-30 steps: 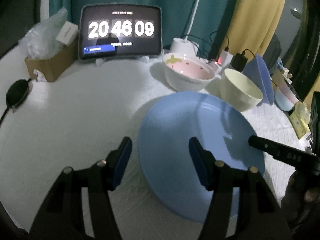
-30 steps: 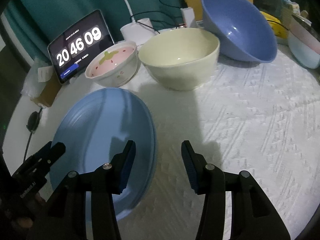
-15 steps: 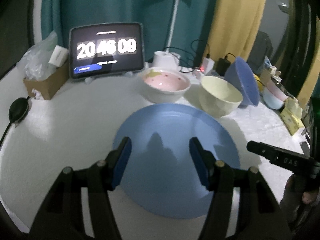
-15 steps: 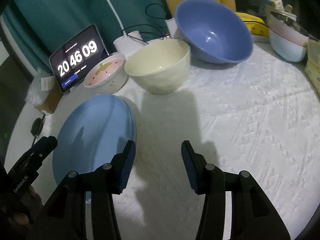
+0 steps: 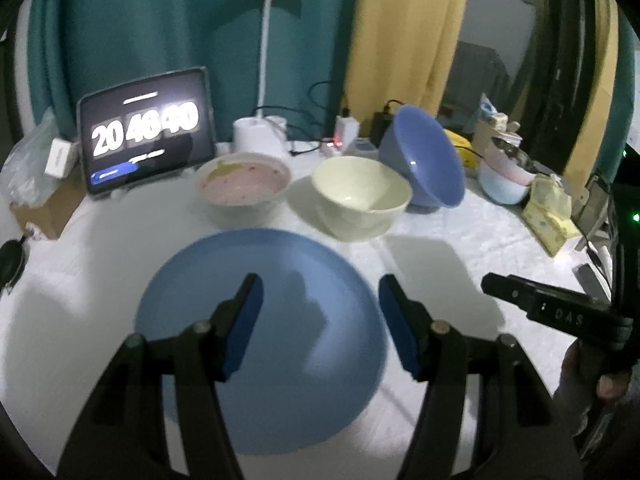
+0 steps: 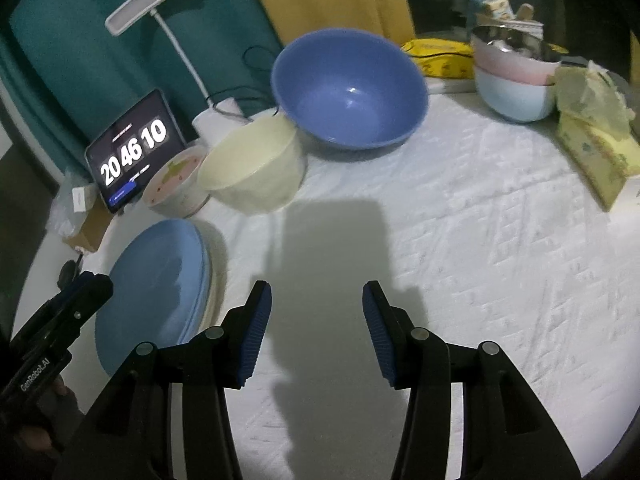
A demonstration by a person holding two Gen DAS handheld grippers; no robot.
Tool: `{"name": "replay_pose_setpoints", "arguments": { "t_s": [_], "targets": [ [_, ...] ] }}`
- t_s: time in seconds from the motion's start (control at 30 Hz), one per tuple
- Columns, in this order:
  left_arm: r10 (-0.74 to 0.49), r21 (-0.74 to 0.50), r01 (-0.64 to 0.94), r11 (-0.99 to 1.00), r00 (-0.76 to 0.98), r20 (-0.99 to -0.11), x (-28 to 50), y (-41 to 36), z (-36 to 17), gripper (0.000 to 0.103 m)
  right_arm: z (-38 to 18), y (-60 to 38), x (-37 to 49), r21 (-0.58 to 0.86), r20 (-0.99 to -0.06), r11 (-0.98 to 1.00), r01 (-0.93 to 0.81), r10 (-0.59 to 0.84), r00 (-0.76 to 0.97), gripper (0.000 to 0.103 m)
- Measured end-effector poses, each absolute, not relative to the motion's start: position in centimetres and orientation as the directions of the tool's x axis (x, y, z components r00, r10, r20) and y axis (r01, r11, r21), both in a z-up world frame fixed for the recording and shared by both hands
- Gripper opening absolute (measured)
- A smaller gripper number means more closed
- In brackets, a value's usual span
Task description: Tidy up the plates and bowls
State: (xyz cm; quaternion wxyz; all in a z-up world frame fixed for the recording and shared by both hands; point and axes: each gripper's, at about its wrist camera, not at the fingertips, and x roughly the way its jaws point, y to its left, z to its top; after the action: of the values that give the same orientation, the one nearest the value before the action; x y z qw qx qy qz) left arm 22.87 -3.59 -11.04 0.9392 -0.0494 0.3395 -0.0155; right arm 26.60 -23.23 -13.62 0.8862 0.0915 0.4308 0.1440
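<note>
Both claws have risen since a second ago. The left gripper (image 5: 318, 304), jaws wide and empty, hovers over the blue plate (image 5: 280, 280). The right gripper (image 6: 316, 312), likewise wide and empty, hangs above bare cloth; the plate now lies at its 9 o'clock, bowls (image 6: 256, 168) toward 12.

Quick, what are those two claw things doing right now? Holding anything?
Left gripper: open, holding nothing, above the blue plate.
Right gripper: open, holding nothing, over the bare tablecloth.
</note>
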Motion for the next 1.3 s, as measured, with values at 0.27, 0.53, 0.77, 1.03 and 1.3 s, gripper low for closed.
{"name": "replay_pose_setpoints", "arguments": {
  "t_s": [0.27,0.53,0.77,1.03,1.3],
  "targets": [
    [-0.075,-0.054,0.053,0.997,0.783,-0.617,24.9,-7.0,-10.1,0.062,-12.4,-26.0,27.5,0.266,-0.72,0.952,-0.153,0.302,0.625,0.05],
    [-0.075,-0.004,0.09,0.996,0.801,-0.594,27.7,-9.4,-9.1,0.062,-11.6,-28.1,29.2,0.232,-0.711,0.963,-0.134,0.262,0.652,0.05],
    [-0.081,0.034,0.121,0.992,0.823,-0.563,30.3,-10.9,-8.2,0.062,-11.0,-29.3,30.9,0.204,-0.687,0.969,-0.138,0.242,0.685,0.05],
    [-0.099,0.052,0.152,0.987,0.831,-0.547,33.0,-12.0,-7.8,0.062,-10.6,-30.2,33.3,0.16,-0.674,0.979,-0.129,0.204,0.71,0.05],
    [-0.101,0.09,0.162,0.983,0.876,-0.473,35.6,-13.1,-8.3,0.062,-10.5,-30.6,36.7,0.114,-0.651,0.983,-0.141,0.181,0.737,0.05]
  ]
}}
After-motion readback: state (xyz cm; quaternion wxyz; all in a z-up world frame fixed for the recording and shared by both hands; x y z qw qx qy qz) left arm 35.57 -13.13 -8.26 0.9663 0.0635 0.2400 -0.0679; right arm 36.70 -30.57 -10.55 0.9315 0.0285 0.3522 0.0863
